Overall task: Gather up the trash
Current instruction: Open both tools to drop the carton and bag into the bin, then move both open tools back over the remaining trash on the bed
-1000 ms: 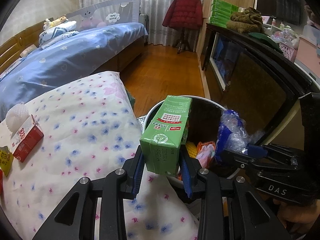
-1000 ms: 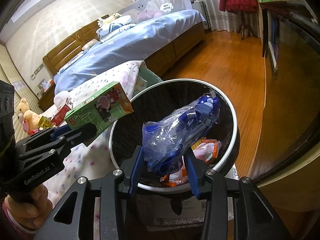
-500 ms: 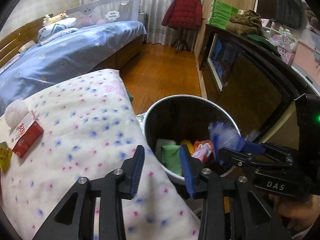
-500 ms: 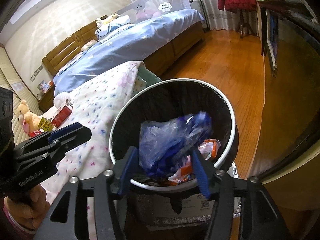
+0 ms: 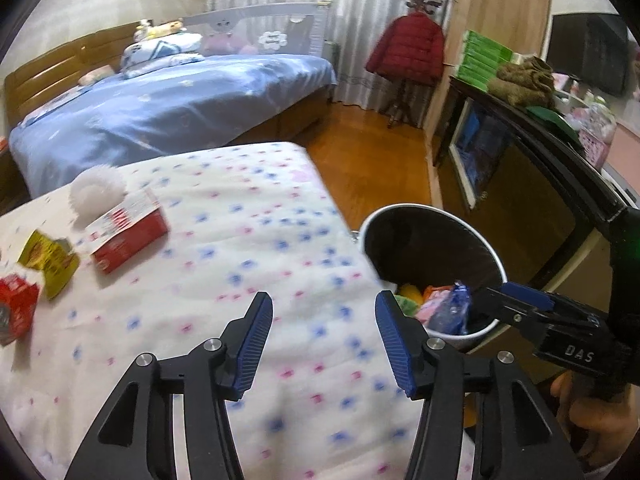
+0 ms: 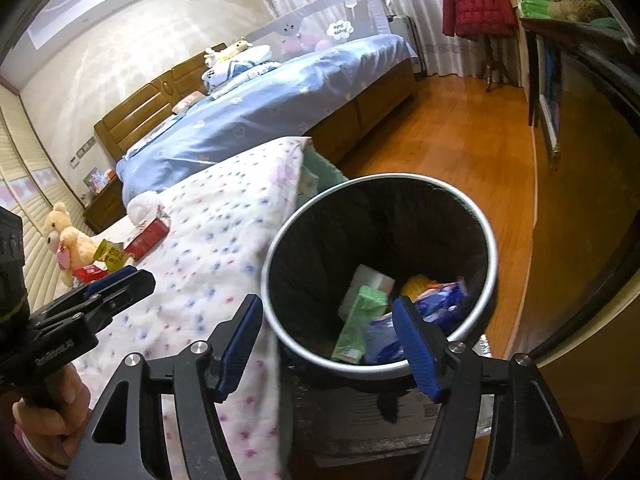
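L gripper [image 5: 324,336] hung over the flowered quilt [image 5: 248,248], w/ nothing between its blue pads [image 5: 394,340]; jaws had just been opening and stood about half apart. R gripper [image 6: 328,344] sat over the near rim of the trash bin [image 6: 490,248], jaws also just opening, wider than the L, and empty too.

Green carton [image 6: 358,324] lay inside the bin, tilted, just past the R gripper's fingers and between them in that view, not touching either pad. Blue plastic bag [image 6: 432,316] lay in the bin beside the carton, right behind the R gripper's right-hand finger; can't tell if it brushed the pad. Orange and pink wrappers showed further in, blurred.

Trash on the quilt, well to the L of the L gripper's fingers: red box [image 5: 128,236] w/ a white foam net [image 5: 96,192] just behind it, yellow wrapper [image 5: 50,258] near its L end, another red packet [image 5: 16,304] at the frame edge. None of it between or near the pads.

Bin stood on the floor just beside the quilt's edge. A hand [image 6: 48,412] gripped the L tool's handle in the R wrist view.
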The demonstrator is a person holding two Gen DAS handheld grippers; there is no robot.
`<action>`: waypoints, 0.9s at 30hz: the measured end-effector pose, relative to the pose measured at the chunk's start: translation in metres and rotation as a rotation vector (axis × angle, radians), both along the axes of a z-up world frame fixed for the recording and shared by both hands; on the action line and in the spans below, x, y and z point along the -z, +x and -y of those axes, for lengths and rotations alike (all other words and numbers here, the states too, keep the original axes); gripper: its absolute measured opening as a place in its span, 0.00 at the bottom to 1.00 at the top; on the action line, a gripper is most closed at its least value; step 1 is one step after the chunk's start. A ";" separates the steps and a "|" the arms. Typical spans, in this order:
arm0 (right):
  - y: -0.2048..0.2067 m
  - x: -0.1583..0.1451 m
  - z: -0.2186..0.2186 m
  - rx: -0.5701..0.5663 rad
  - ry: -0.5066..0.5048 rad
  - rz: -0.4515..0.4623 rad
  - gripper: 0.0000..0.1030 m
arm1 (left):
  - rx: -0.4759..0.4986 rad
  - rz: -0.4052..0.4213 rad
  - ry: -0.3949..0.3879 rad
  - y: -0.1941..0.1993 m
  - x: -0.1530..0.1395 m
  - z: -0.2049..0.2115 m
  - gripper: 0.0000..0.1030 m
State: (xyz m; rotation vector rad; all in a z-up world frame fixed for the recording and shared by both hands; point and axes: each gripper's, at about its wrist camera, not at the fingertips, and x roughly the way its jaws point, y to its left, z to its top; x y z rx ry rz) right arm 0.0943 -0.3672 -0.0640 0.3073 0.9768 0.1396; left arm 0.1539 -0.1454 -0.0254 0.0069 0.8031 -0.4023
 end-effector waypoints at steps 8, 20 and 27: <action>0.000 -0.002 -0.042 -0.062 0.032 0.014 0.86 | -0.082 -0.006 0.004 -0.005 0.000 -0.043 0.52; 0.011 -0.003 -0.110 -0.174 0.054 0.036 0.88 | -0.220 0.013 0.019 -0.019 -0.003 -0.110 0.56; 0.021 0.001 -0.146 -0.234 0.057 0.035 0.89 | -0.282 0.012 0.023 -0.027 -0.001 -0.143 0.57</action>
